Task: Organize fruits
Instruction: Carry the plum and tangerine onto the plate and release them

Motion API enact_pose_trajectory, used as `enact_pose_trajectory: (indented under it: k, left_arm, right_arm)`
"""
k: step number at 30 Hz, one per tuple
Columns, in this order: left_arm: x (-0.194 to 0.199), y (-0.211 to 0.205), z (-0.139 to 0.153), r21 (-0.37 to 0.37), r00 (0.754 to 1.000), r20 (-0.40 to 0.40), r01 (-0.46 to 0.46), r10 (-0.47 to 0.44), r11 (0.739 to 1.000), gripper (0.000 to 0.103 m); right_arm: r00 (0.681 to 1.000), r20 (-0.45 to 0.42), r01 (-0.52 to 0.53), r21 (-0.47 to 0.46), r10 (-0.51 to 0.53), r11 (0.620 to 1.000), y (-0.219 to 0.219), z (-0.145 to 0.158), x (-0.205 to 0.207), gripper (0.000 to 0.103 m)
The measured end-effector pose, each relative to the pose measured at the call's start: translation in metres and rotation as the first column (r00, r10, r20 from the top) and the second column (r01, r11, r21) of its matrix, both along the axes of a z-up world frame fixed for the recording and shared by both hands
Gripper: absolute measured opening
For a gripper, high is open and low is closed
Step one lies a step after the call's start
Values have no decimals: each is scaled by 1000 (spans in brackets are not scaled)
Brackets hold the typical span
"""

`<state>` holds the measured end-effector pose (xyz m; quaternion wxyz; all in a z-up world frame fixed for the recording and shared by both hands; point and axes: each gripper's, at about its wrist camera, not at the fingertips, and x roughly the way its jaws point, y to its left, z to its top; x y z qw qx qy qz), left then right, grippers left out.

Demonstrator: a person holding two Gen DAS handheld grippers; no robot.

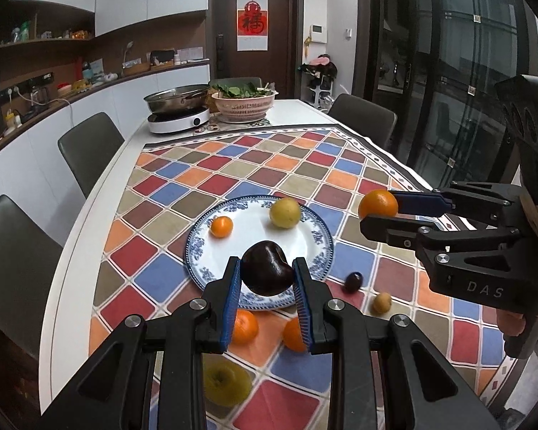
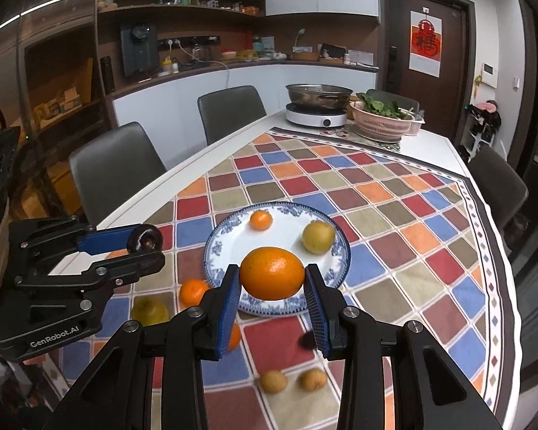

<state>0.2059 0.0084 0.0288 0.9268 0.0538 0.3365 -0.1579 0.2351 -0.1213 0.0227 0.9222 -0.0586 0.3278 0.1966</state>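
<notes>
A blue-and-white plate (image 1: 315,236) (image 2: 337,261) on the checkered cloth holds a small orange (image 1: 221,226) (image 2: 261,220) and a yellow-green fruit (image 1: 285,213) (image 2: 318,237). My left gripper (image 1: 267,276) (image 2: 145,245) is shut on a dark purple fruit (image 1: 267,268) (image 2: 145,238), held above the plate's near rim. My right gripper (image 2: 272,276) (image 1: 378,213) is shut on a large orange (image 2: 272,272) (image 1: 377,203), held above the plate's near side. Loose on the cloth lie oranges (image 1: 245,326) (image 1: 293,335) (image 2: 193,292), a green apple (image 1: 226,381) (image 2: 150,311), a dark plum (image 1: 353,282) and small yellow fruits (image 1: 382,302) (image 2: 273,381) (image 2: 312,378).
At the table's far end stand an induction cooker with a steel pan (image 1: 177,105) (image 2: 319,102) and a pink colander of greens (image 1: 244,104) (image 2: 382,118). Grey chairs (image 1: 89,150) (image 2: 114,168) line both sides of the table. A glass door (image 1: 459,71) is on the right.
</notes>
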Motion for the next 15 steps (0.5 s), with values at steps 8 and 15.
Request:
enact_pose_trajectory:
  k: [8, 15]
  left_arm:
    - [40, 11, -13, 8, 999, -37, 6, -6, 1000, 29]
    - [82, 16, -31, 28, 997, -77, 25, -23, 999, 29]
  right_arm:
    - [999, -31, -39, -25, 38, 999, 17, -12, 41, 37]
    - [995, -76, -75, -62, 70, 995, 31, -33, 81, 37]
